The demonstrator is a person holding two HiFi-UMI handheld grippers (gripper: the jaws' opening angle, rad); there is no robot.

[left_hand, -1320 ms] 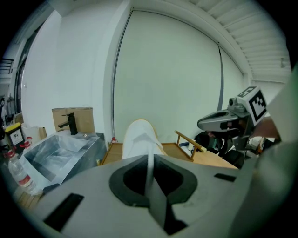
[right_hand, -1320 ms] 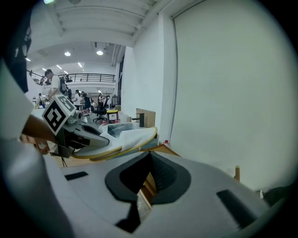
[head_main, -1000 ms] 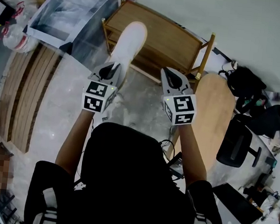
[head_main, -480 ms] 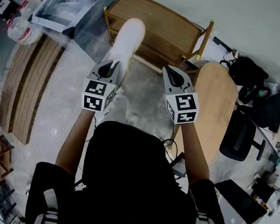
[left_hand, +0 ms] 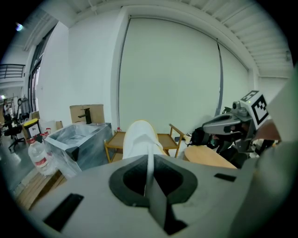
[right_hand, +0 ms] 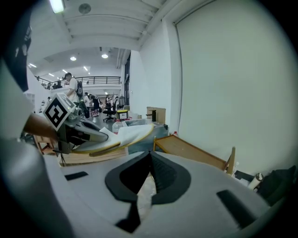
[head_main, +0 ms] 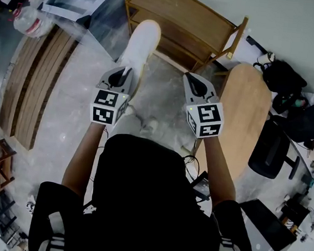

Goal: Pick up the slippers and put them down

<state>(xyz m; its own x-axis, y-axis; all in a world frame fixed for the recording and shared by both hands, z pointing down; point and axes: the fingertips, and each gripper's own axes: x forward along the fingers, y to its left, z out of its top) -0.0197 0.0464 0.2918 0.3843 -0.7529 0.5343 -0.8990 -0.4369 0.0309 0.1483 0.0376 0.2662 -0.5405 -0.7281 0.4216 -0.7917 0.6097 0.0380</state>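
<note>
Head view looks steeply down; both gripper views look ahead, sharing the wooden shelf (head_main: pixel 184 25).

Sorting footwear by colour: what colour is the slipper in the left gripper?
The slipper is white with a yellowish edge, clearest in the head view.

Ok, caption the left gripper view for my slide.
Left gripper shut on a white slipper, held up before a low wooden rack.

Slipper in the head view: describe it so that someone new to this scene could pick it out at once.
Find the wooden rack at the top of the head view. Just in front of it, the left claw grips a slipper by one end. It is the only plain white, long oval thing there.
</note>
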